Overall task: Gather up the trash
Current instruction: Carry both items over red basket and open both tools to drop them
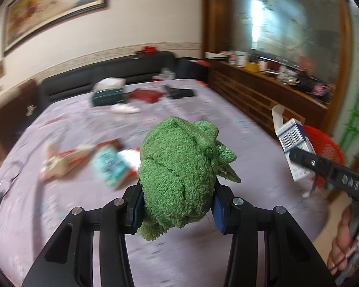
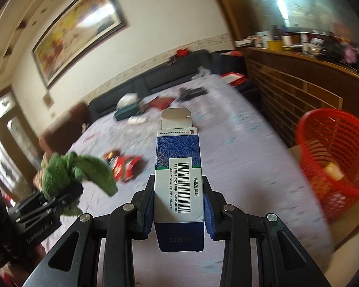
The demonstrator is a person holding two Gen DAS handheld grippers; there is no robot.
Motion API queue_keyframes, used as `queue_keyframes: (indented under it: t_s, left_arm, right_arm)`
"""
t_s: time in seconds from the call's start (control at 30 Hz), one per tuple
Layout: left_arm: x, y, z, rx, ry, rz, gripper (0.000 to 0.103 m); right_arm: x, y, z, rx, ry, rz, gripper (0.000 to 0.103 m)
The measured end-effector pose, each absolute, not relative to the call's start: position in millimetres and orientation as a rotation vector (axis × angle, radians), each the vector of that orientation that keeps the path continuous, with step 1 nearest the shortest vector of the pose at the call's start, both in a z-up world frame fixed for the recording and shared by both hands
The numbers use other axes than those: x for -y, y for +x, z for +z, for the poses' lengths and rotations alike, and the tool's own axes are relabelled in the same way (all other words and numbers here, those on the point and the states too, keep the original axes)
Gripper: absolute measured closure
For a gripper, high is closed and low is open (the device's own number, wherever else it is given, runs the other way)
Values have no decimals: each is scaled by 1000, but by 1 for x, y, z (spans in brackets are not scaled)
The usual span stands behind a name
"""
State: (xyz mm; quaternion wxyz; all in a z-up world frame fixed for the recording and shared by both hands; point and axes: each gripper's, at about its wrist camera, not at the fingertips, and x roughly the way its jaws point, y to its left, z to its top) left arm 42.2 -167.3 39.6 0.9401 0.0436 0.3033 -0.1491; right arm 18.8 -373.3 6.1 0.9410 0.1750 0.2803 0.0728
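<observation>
A bunched green towel point(image 1: 179, 167) sits clamped in my left gripper point(image 1: 177, 205), held above the lilac bedspread point(image 1: 179, 258). The same green towel point(image 2: 69, 172) and left gripper point(image 2: 57, 198) appear at the left of the right wrist view. My right gripper point(image 2: 178, 208) is shut on a blue-and-white medicine box point(image 2: 178, 174) with a barcode, its top flap open. That medicine box point(image 1: 292, 141) and one right gripper finger point(image 1: 323, 167) show at the right of the left wrist view. A red mesh basket point(image 2: 335, 155) stands right of the bed with a yellowish item inside.
Loose wrappers, a teal packet point(image 1: 107, 165) and red packaging point(image 2: 124, 165) lie on the bed. Further back lie a tissue box point(image 1: 107, 95), a red folder point(image 1: 146, 95) and dark items. A dark headboard, a wooden shelf unit point(image 1: 263, 95) and a person's hand point(image 1: 342, 246) are in view.
</observation>
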Motion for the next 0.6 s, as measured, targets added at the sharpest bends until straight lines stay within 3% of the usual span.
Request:
queue_keyframes:
  t_s: [0.23, 0.6]
  left_arm:
    - [272, 60, 60, -662, 99, -566, 59]
    - [431, 91, 49, -740, 163, -761, 59]
  right_arm:
    - [482, -6, 27, -509, 464, -37, 66]
    - [601, -26, 39, -477, 561, -182, 66]
